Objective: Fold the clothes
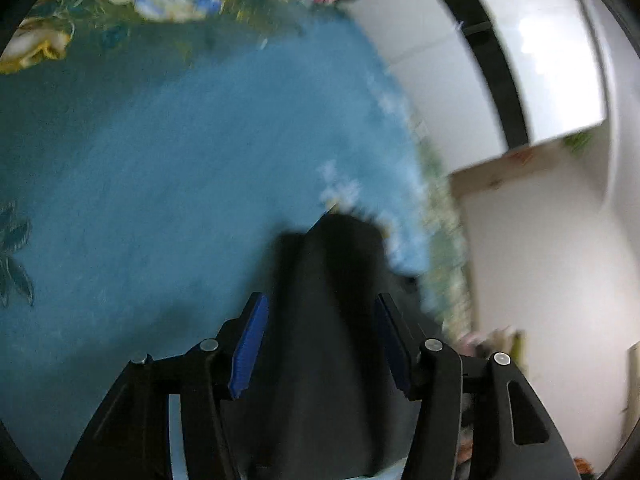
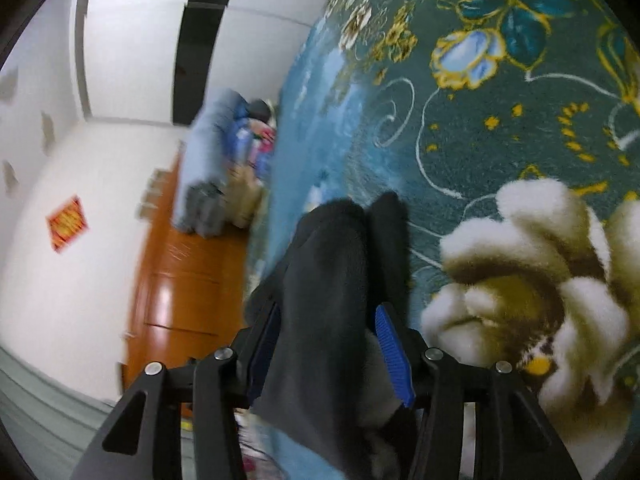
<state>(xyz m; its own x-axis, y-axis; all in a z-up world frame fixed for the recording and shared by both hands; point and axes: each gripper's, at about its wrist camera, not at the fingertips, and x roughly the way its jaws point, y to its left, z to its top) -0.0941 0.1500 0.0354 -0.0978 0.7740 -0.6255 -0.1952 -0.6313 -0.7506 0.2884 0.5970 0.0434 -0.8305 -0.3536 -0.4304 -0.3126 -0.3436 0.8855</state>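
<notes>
Underneath everything lies a floral plush blanket (image 1: 160, 160), teal and blue with big cream and yellow blossoms, spread as the working surface; its edge runs along a white wall (image 1: 540, 240), and the right wrist view shows an orange wooden cabinet (image 2: 184, 288) and a blurred pile of bluish fabric (image 2: 208, 168) beyond it.

Smaller, and the thing that matters, is a dark grey garment (image 2: 332, 300). It hangs between the fingers of both tools, draped forward over the blanket in slack folds. The left gripper (image 1: 320, 348) has its blue pads well apart with the cloth (image 1: 332, 320) running through the gap; whether they actually pinch it I cannot tell. The right gripper (image 2: 332, 356) looks the same, the fabric bunched between spread pads, grip uncertain.

The garment reads as soft, light and limp, likely a knit that sags wherever unsupported and slides little on plush. A hold at a hem or corner, taking several layers between the ribbed pads, would probably control it best; a thin single layer could slip free.
</notes>
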